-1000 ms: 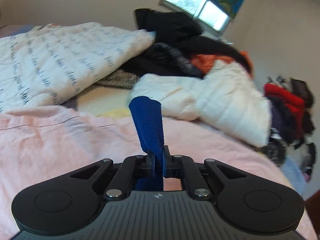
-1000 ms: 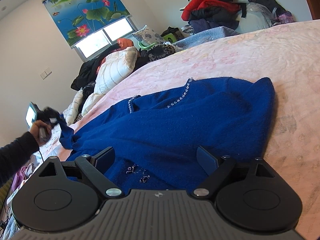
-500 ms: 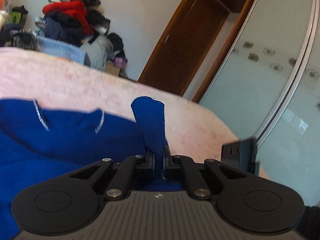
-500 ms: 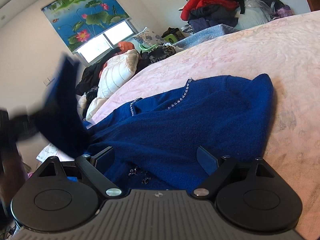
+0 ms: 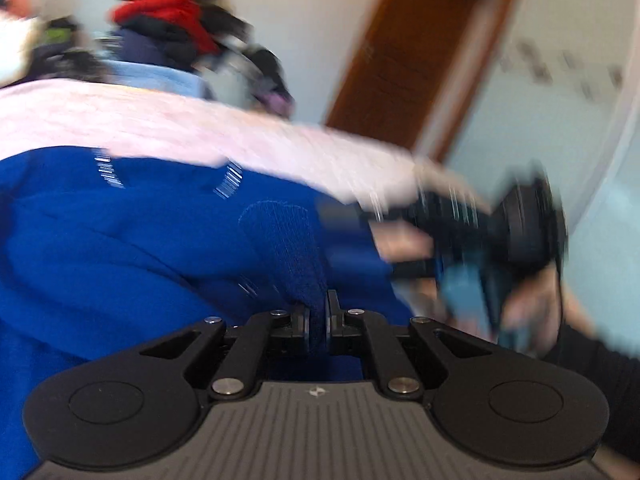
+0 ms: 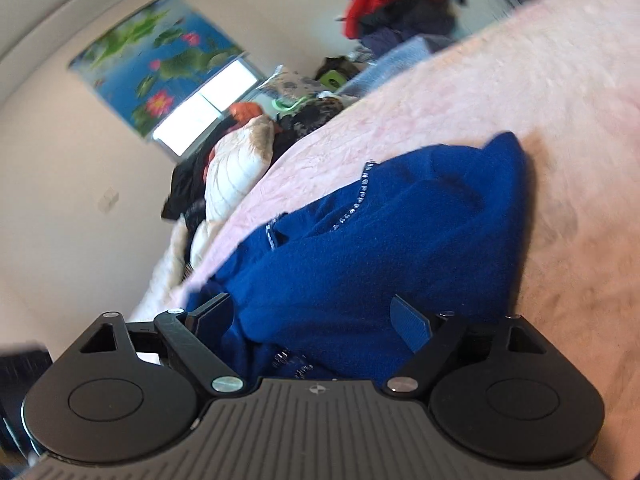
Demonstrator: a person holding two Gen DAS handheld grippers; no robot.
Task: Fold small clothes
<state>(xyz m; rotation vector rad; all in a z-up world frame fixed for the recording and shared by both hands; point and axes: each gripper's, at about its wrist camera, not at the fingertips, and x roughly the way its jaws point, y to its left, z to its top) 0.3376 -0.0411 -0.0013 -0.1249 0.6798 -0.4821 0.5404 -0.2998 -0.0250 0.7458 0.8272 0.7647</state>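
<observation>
I work in a lived-in home bedroom: a pink bedspread (image 6: 460, 92), heaped clothes (image 6: 400, 4), a lotus-print window blind (image 6: 160, 56), a wooden door (image 5: 416, 48) and a glass-fronted wardrobe (image 5: 560, 92).

Left gripper (image 5: 318, 320) and right gripper (image 6: 310, 322) — matte black, ribbed grey housings, silver screws; a dark ribbed sleeve (image 5: 600, 380).

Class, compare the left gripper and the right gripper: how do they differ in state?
The left gripper is shut on the blue sweater, pinching a fold; the right gripper is open, gripping nothing. The left lifts fabric; the right only hovers over it. Both face the same sweater.
</observation>
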